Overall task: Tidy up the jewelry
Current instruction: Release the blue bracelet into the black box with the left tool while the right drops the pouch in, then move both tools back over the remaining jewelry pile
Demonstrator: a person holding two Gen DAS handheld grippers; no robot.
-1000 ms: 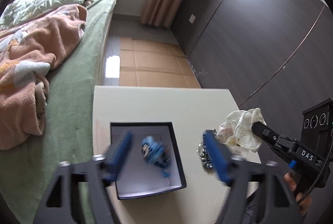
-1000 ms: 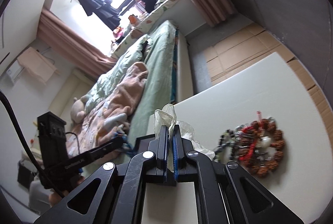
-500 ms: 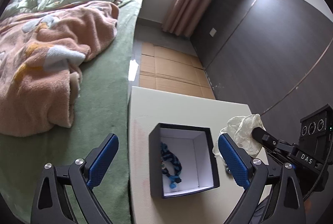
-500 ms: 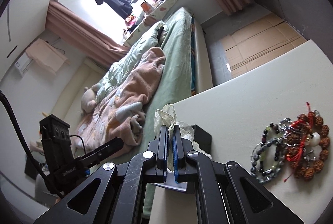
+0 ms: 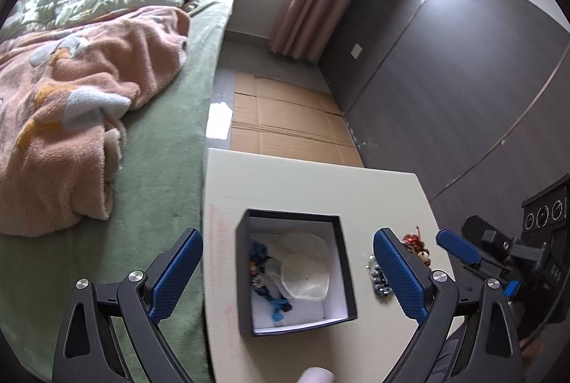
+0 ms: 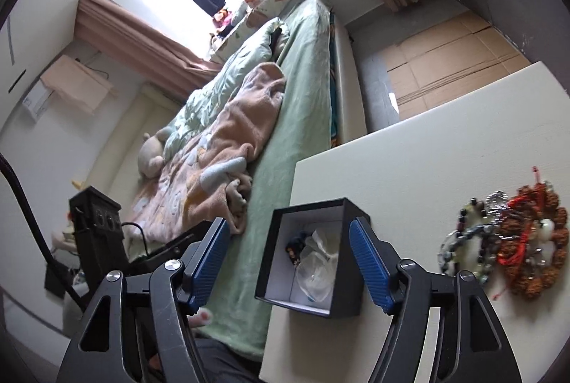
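- A black box (image 5: 297,270) with a white lining sits open on the pale table (image 5: 313,183), close to the table edge that runs along the green bed (image 5: 167,169).
- Inside the box, a blue braided bracelet (image 5: 265,279) lies along the wall nearest the bed; a crumpled clear plastic bag (image 5: 302,269) lies just beside it, touching it and filling the middle of the box.
- The left gripper (image 5: 286,272) hangs above the box with its jaws wide apart and holding nothing; one blue pad is out over the bed side of the box and the other over the table on the far side, so the box falls between them.
- The right gripper (image 6: 290,260) also has its jaws spread wide and empty, and the box with the bag (image 6: 317,263) shows between its pads.
- A heap of beaded bracelets (image 6: 513,247), brown, red, dark and silvery strands tangled together, lies on the table well apart from the box, on the side away from the bed.
- In the left wrist view part of that heap (image 5: 413,246) peeks out just beyond the pad on that side of the box.
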